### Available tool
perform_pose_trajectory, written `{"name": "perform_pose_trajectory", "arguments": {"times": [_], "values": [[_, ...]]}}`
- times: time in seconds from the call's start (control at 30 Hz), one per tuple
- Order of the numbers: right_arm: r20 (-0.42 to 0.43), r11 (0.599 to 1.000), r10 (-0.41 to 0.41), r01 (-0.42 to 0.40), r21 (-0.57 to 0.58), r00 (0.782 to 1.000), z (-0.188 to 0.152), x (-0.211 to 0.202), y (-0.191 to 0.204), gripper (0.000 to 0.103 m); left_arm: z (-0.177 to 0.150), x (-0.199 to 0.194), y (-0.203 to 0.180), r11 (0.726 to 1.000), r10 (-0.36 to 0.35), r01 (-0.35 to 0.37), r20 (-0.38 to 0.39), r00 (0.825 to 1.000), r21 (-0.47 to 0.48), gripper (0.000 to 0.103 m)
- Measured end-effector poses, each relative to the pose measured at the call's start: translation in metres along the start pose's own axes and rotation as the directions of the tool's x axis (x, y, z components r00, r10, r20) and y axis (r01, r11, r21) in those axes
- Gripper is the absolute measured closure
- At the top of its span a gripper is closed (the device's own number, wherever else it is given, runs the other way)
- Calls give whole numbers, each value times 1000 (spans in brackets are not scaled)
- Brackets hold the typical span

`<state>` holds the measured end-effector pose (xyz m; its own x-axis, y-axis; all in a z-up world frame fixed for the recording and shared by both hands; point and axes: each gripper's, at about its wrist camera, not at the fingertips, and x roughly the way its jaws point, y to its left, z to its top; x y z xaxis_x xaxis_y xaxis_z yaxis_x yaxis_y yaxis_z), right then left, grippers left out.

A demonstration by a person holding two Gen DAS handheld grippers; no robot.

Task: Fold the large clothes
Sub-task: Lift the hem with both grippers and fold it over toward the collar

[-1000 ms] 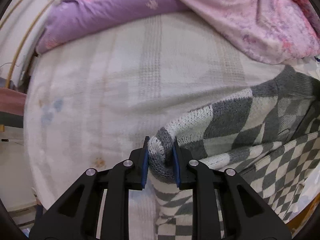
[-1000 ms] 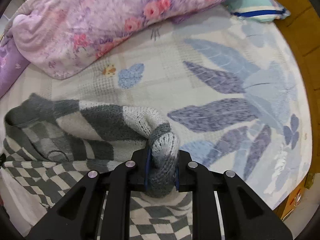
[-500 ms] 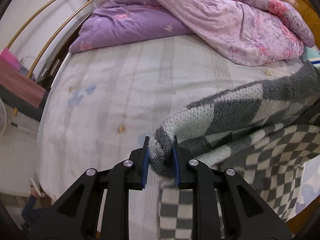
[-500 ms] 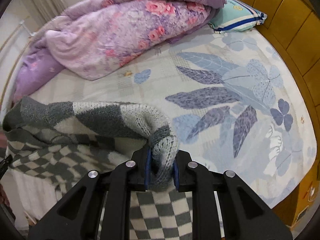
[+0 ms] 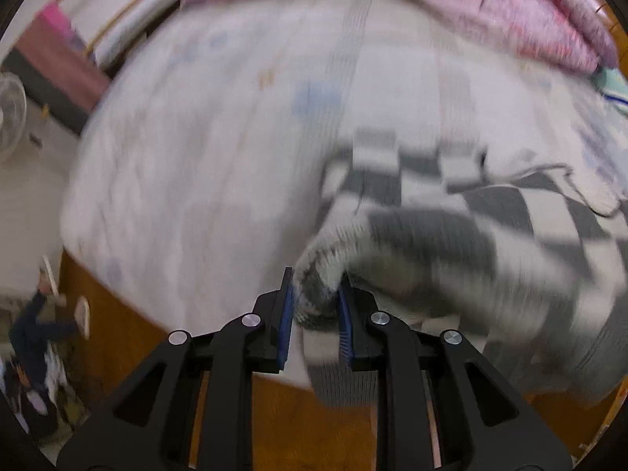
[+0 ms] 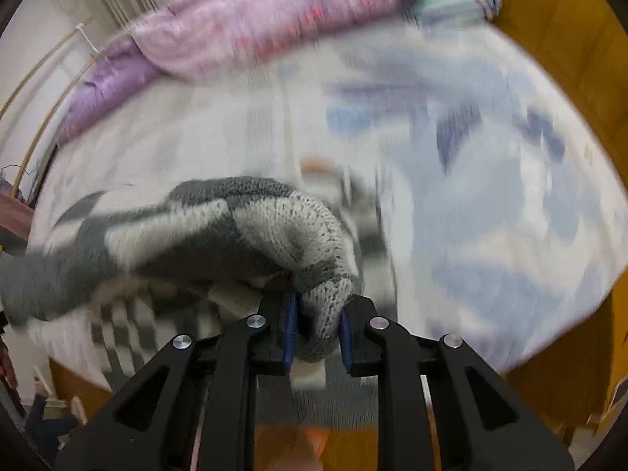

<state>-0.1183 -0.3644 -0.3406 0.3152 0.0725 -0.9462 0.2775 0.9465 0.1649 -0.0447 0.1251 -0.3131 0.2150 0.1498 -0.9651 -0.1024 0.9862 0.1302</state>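
In the left wrist view, the left gripper is seen at the lower centre of the frame, and its blue pads are clenched on a bunched fold of the grey and white checkered sweater. From the jaws the knit is stretched toward the right half of the frame, where part of it is spread on the bed sheet; a short piece hangs down below the pads in front of the wooden bed frame. In the right wrist view, the right gripper is placed at the lower centre as well, and it is closed on another thick fold of the sweater, which is drawn to the left of the frame. The pale sheet with blue leaf print is seen on the right side. A pink and purple quilt is heaped along the upper part of both views. Both pictures are blurred, so finer details of the knit cannot be told.
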Motion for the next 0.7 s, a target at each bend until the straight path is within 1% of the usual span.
{"name": "perform_pose_trajectory", "arguments": {"times": [0.07,0.1,0.13,0.17,0.2,0.23,0.3,0.33,0.37,0.4,0.43,0.47,0.5,0.53,0.57,0.6,0.67,0.7], "values": [[-75,1000,-9,11,19,997,-27,29,-10,86,-38,35,-5,1000,26,-25,-82,996,8,84],[-93,999,-30,31,8,995,-39,44,-14,86,-55,52,-8,999,35,-34,-107,994,13,84],[-105,999,-52,51,-14,993,-47,54,-15,86,-66,63,-10,999,43,-41,-117,992,20,84],[-131,995,-98,93,-48,986,-55,68,-15,86,-77,73,-13,998,53,-50,-122,991,30,84],[-147,992,-123,115,-59,981,-60,76,-15,86,-85,79,-16,998,62,-58,-116,991,38,83],[-175,994,-109,103,-45,978,-64,83,-19,86,-91,82,-18,996,77,-72,-100,992,47,83],[-222,998,-49,57,28,974,-66,83,-29,82,-91,76,-18,997,76,-72,-103,992,42,79],[-249,998,-24,39,58,968,-68,81,-33,77,-91,72,-17,998,60,-56,-113,992,37,74],[-270,997,-3,25,79,963,-69,78,-36,60,-92,67,-14,999,29,-25,-136,990,32,66],[-299,993,34,2,118,954,-73,73,-41,38,-91,63,-15,1000,15,-10,-152,988,28,48],[-310,990,64,-21,141,949,-76,69,-44,30,-95,57,-12,1000,0,3,-163,987,19,36],[-315,983,118,-66,173,942,-81,62,-46,28,-99,48,-9,1000,-20,21,-158,987,4,35],[-320,976,158,-99,193,934,-84,59,-47,28,-104,41,-5,999,-54,52,-154,987,-16,34],[-330,962,217,-145,229,919,-88,57,-48,27,-109,34,1,992,-118,110,-161,980,-55,29],[-329,947,266,-182,265,906,-91,55,-47,27,-115,30,6,981,-179,164,-167,970,-103,27],[-313,924,323,-225,310,893,-92,54,-46,27,-114,29,10,973,-209,189,-167,964,-131,27],[-265,882,400,-289,373,877,-87,56,-42,27,-118,31,16,939,-298,257,-165,940,-229,27],[-234,852,441,-323,412,866,-82,59,-40,27,-117,36,17,919,-335,283,-164,928,-274,27]]}}
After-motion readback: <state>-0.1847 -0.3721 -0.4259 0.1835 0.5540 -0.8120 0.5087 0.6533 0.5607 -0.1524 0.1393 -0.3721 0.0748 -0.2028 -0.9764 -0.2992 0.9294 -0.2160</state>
